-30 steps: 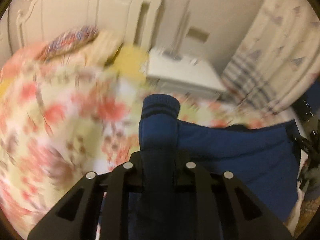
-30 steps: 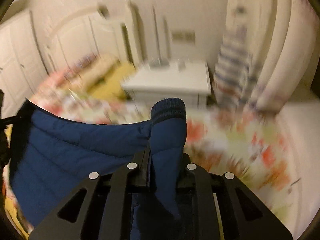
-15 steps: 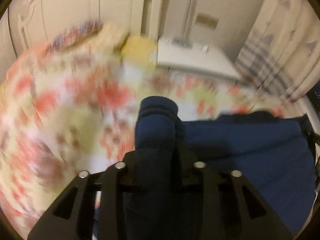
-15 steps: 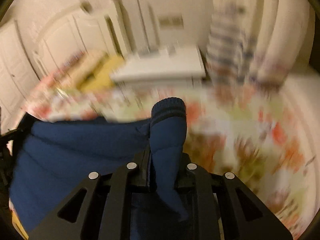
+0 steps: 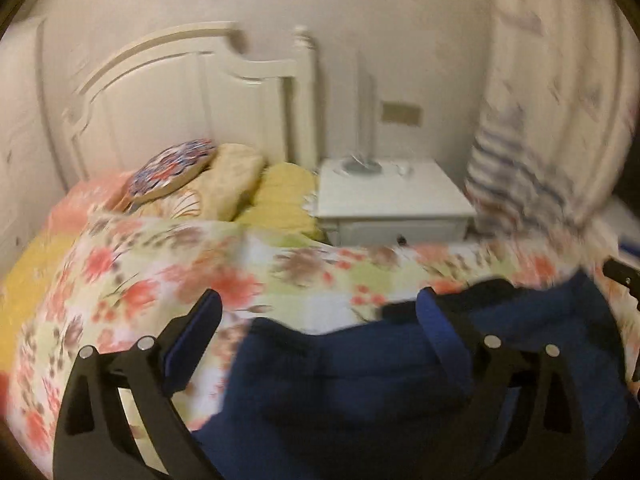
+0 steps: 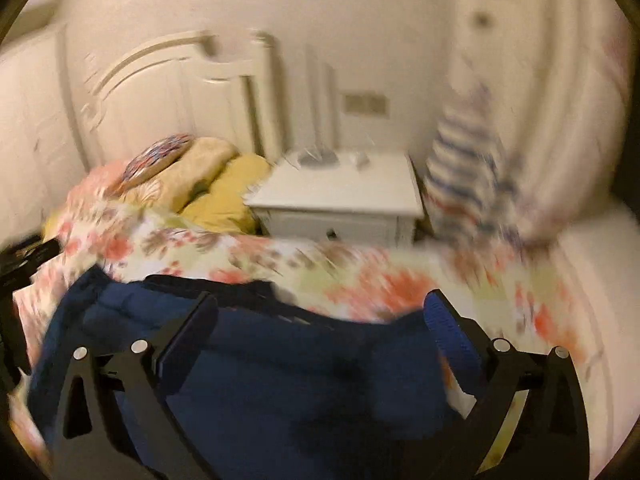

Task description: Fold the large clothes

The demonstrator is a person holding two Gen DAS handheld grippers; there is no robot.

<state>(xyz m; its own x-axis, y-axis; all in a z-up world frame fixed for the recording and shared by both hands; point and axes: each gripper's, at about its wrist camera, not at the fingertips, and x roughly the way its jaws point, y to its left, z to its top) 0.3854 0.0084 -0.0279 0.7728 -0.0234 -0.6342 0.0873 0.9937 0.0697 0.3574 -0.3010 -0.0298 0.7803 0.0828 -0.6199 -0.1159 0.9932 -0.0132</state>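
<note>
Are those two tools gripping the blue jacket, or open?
Open. The left tool and right tool both have fingers spread wide, and the blue jacket lies loose on the floral bedspread.

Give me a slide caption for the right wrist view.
Right gripper open above the navy quilted garment lying on the floral bedspread.

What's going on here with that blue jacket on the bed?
A person holding a two-finger tool in each hand is folding a dark blue padded garment on a bed with a floral cover. At this moment both tools have their fingers spread wide: the left gripper and the right gripper hover over the garment, gripping nothing. The garment lies bunched on the cover. A white nightstand stands beside the bed, with pillows at the headboard.
</note>
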